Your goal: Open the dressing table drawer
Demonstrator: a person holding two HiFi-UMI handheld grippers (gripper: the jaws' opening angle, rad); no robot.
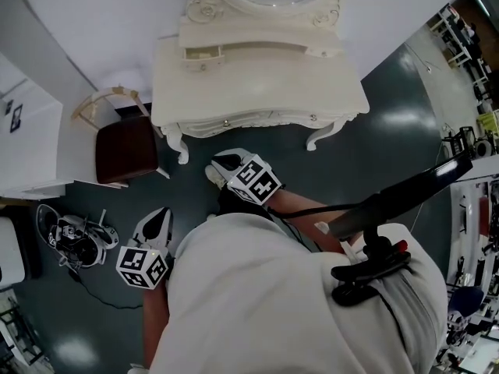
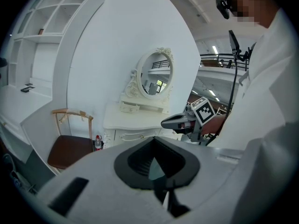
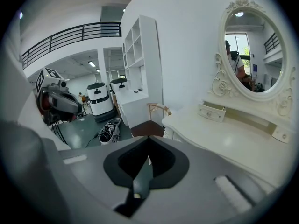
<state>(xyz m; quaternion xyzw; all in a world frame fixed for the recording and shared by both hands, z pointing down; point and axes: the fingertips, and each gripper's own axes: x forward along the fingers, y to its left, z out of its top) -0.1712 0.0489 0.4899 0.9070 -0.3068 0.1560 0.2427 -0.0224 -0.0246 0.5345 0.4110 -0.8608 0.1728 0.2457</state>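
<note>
A brown-seated chair (image 1: 125, 150) stands at the far left. The left gripper (image 1: 161, 215) hangs low, its jaws pressed together on nothing. The right gripper (image 1: 217, 168), also closed and empty, points at the dressing table (image 1: 257, 84), just short of its shut front drawer (image 1: 228, 121).

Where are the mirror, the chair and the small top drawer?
mirror (image 3: 256, 50): right gripper view, on the glass.
chair (image 1: 126, 150): head view, on the brown seat.
top drawer (image 3: 211, 112): right gripper view, on its front panel.
</note>
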